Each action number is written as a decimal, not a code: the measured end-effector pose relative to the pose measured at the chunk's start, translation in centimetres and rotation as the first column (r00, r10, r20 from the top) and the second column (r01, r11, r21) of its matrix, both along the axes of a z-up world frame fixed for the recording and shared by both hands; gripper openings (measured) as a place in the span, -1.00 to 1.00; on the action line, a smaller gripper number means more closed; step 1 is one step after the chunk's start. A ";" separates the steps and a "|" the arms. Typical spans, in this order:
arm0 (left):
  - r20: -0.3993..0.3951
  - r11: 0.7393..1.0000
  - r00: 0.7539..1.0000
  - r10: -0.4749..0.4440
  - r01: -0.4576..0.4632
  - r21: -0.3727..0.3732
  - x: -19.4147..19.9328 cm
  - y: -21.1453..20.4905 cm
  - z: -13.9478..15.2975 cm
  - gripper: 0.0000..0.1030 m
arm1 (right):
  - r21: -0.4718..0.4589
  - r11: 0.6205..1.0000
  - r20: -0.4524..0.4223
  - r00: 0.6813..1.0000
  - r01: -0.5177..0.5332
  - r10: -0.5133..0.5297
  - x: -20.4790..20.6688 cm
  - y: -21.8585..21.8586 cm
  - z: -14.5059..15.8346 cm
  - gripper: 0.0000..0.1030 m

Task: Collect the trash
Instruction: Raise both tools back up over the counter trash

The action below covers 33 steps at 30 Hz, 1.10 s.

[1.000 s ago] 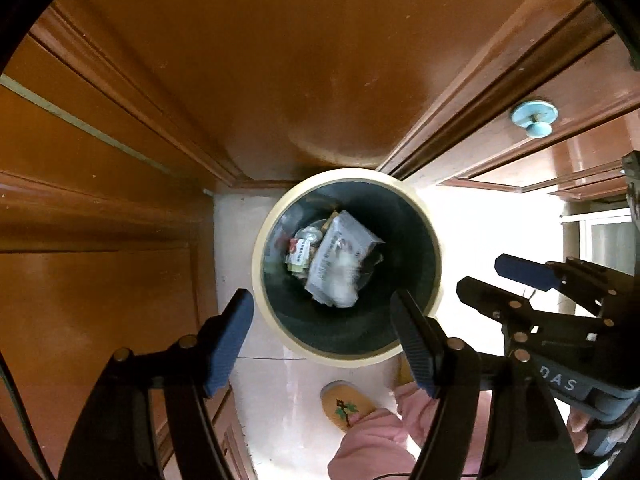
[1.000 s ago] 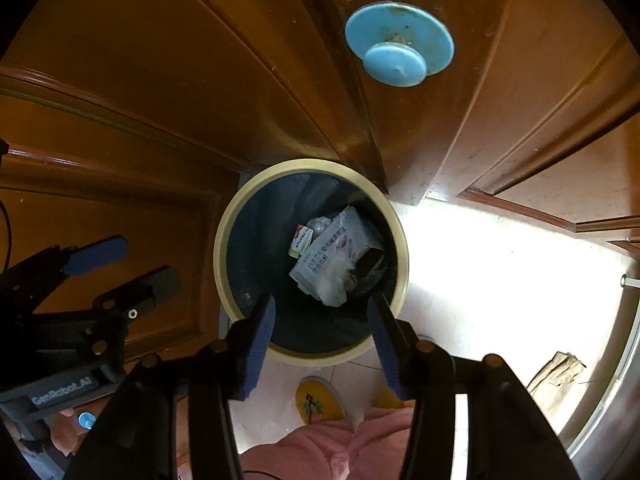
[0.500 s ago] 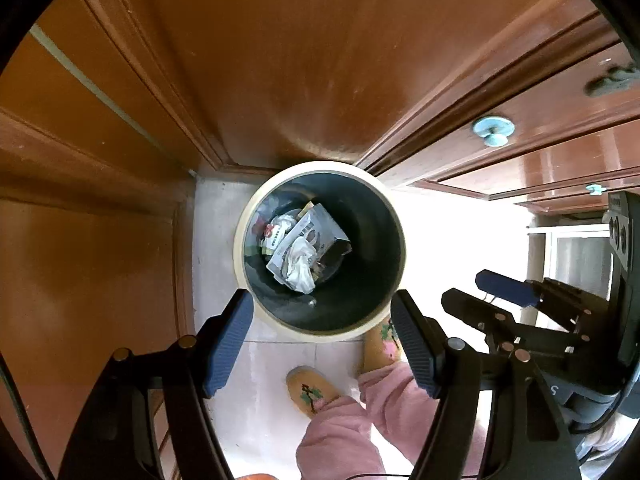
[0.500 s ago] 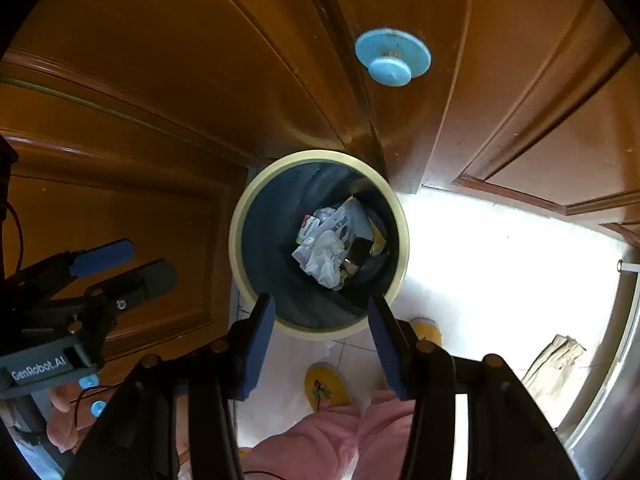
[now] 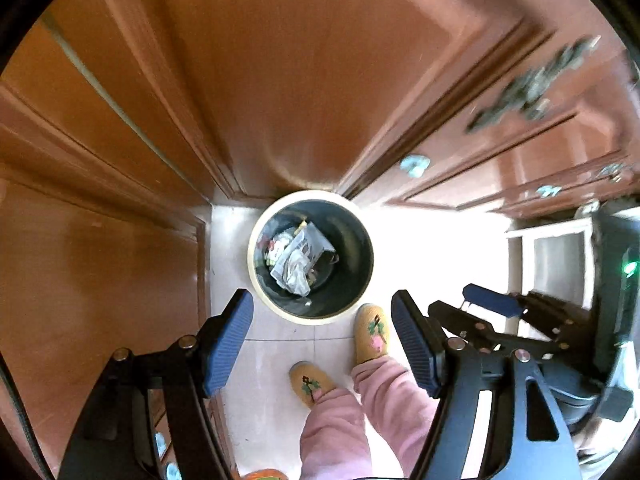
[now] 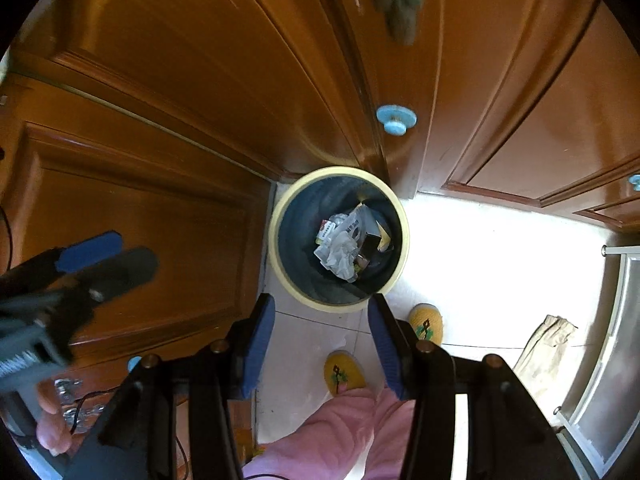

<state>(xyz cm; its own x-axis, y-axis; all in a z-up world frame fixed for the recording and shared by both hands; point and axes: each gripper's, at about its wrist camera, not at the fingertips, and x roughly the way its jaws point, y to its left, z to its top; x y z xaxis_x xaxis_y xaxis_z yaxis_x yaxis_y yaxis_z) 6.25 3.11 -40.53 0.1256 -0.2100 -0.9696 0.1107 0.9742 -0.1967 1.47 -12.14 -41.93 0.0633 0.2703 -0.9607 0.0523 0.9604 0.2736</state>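
Note:
A round dark bin with a cream rim (image 5: 256, 276) (image 6: 402, 216) stands on the pale floor in a corner of brown wooden cabinets. Crumpled white paper and wrappers (image 5: 298, 262) (image 6: 344, 246) lie at its bottom. My left gripper (image 5: 322, 340) hangs high above the bin, open, with nothing between its blue pads. My right gripper (image 6: 322, 336) is likewise open and empty, well above the bin. Each gripper shows at the edge of the other's view: the right gripper (image 5: 494, 322), the left gripper (image 6: 102, 262).
Brown cabinet doors with a blue knob (image 6: 396, 119) (image 5: 415, 164) close in on the bin's far side and left. A person's pink trouser legs (image 5: 352, 412) and yellow slippers (image 6: 344, 372) stand just in front of the bin. A beige cloth (image 6: 548, 344) lies at right.
Both grippers have risen, so the bin looks smaller and farther below. The person's slippers and legs have come into fuller view. Jaw openings are unchanged.

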 end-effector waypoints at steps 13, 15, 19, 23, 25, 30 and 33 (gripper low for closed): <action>0.231 0.996 0.971 0.057 -0.037 -0.086 0.7 2.6 18.2 0.35 | 0.032 0.999 0.124 0.992 0.015 -0.019 -2.1 0.2 14.2 -0.05; 0.267 0.994 0.962 0.051 -0.024 -0.103 0.8 2.6 21.2 0.35 | 0.037 0.999 0.156 0.988 0.015 -0.021 -2.3 0.2 16.7 -0.05; 0.322 0.993 0.946 0.041 -0.003 -0.119 0.8 1.8 25.5 0.35 | 0.050 0.999 0.238 0.971 0.014 -0.026 -2.7 0.1 22.0 -0.05; 0.386 0.993 0.922 0.016 0.029 -0.110 0.7 0.9 29.6 0.35 | 0.057 0.998 0.330 0.944 0.006 -0.024 -3.0 0.1 27.2 -0.05; 0.420 0.994 0.907 0.001 0.046 -0.101 0.7 0.6 32.0 0.35 | 0.055 0.998 0.370 0.929 0.001 -0.022 -3.0 0.2 29.6 -0.05; 0.500 0.993 0.866 -0.032 0.083 -0.080 0.9 -0.2 37.2 0.36 | 0.052 0.999 0.449 0.893 -0.003 -0.021 -2.5 0.4 34.2 -0.05; 0.548 0.993 0.835 -0.050 0.101 -0.064 1.3 -0.7 40.2 0.40 | 0.042 0.999 0.488 0.873 0.000 -0.020 -1.9 0.9 36.5 -0.05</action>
